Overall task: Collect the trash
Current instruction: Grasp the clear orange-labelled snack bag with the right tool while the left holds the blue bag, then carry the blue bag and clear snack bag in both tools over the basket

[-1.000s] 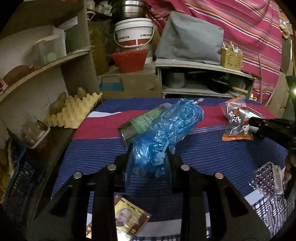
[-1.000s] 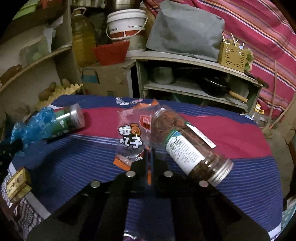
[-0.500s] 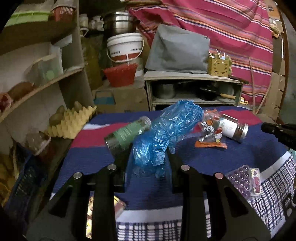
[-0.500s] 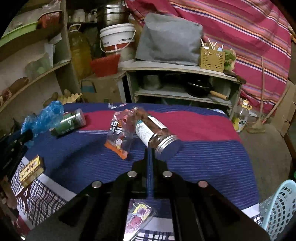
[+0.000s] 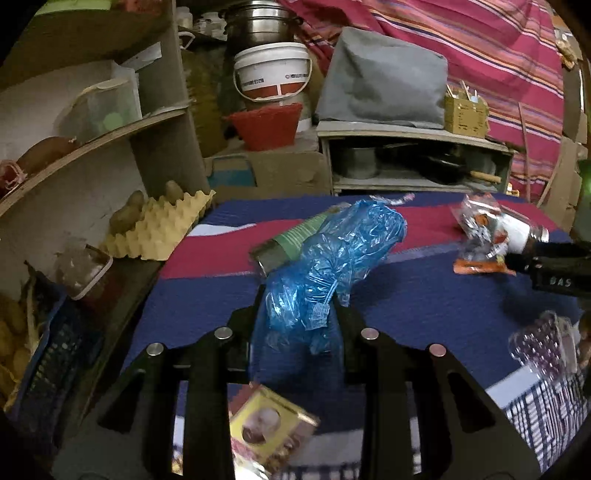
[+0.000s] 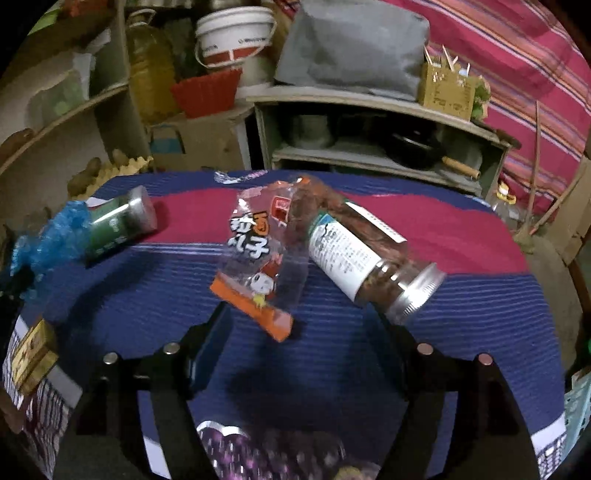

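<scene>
our right gripper (image 6: 295, 332) has just been opening, its jaws now wide, snack wrapper (image 6: 255, 258) just ahead, unheld; our left gripper (image 5: 295, 317) pinches the blue bag (image 5: 332, 262).

Both wrist cams low, close over table (image 5: 424, 306), facing shelves; share snack wrapper (image 6: 255, 258).

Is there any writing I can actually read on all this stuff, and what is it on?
"子": last of the large white characters on the clear snack wrapper; the ones above are blurred.
"DAS": side of the right tongs.
White bucket, jar label, yellow box: print too blurred to read.
</scene>
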### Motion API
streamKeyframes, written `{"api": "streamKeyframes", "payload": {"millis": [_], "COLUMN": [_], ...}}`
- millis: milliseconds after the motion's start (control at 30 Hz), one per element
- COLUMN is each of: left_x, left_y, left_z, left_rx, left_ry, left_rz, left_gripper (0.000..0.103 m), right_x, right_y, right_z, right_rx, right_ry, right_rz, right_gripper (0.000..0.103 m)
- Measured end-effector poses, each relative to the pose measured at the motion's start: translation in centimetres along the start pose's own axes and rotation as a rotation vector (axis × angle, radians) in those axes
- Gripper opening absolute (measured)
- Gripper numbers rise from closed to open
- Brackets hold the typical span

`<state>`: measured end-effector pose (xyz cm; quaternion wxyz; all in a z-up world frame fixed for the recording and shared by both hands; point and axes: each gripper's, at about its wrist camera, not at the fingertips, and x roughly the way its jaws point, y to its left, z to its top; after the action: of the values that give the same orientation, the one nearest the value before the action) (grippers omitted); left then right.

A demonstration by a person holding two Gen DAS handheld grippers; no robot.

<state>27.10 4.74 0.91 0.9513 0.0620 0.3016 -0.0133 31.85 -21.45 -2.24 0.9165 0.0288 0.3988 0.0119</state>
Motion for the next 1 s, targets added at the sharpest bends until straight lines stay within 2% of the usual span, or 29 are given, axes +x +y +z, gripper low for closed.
{"api": "streamKeyframes", "payload": {"millis": [133,200,233,300,333,400,467,700,900,1000], "left_x": [0.6,0.8,0.9,1.0,1.1,1.0,0.7,-2.4,-5.7,-7.3], "left_y": [0.6,0.8,0.8,0.7,0.7,0.5,0.4,-1.0,-4.3,-6.3], "left_z": [0.8,0.9,0.9,0.9,0.8,0.8,0.8,1.0,0.1,-0.4], "left_rx": [-0.007,-0.006,-0.007,-0.004,0.001,0.009,0.011,-0.008,0.011,0.023], "left_ry": [-0.017,-0.021,-0.021,-0.018,-0.016,-0.014,-0.015,-0.033,-0.045,-0.051], "left_rz": [-0.009,-0.011,-0.012,-0.013,-0.010,-0.004,0.001,-0.013,-0.037,-0.060], "left_gripper": [0.029,0.029,0.029,0.029,0.029,0.029,0.029,0.029,0.029,0.029], "right_x": [1.6,2.2,2.5,3.0,3.0,2.5,1.8,-4.0,-9.7,-12.7], "right_y": [-0.1,0.1,0.4,0.8,0.9,0.9,0.8,-0.3,-1.8,-4.1], "right_z": [0.9,1.0,1.1,1.2,1.2,1.0,0.8,-0.8,-4.0,-5.8], "right_rx": [0.062,0.071,0.063,0.049,0.053,0.051,0.046,0.003,-0.079,-0.062], "right_ry": [0.028,0.042,0.051,0.065,0.066,0.055,0.046,-0.030,-0.082,-0.107], "right_rz": [0.066,0.081,0.081,0.093,0.102,0.114,0.123,0.107,0.013,-0.026], "right_gripper": [0.073,0.069,0.064,0.029,0.027,0.015,0.009,0.006,0.006,0.006]}}
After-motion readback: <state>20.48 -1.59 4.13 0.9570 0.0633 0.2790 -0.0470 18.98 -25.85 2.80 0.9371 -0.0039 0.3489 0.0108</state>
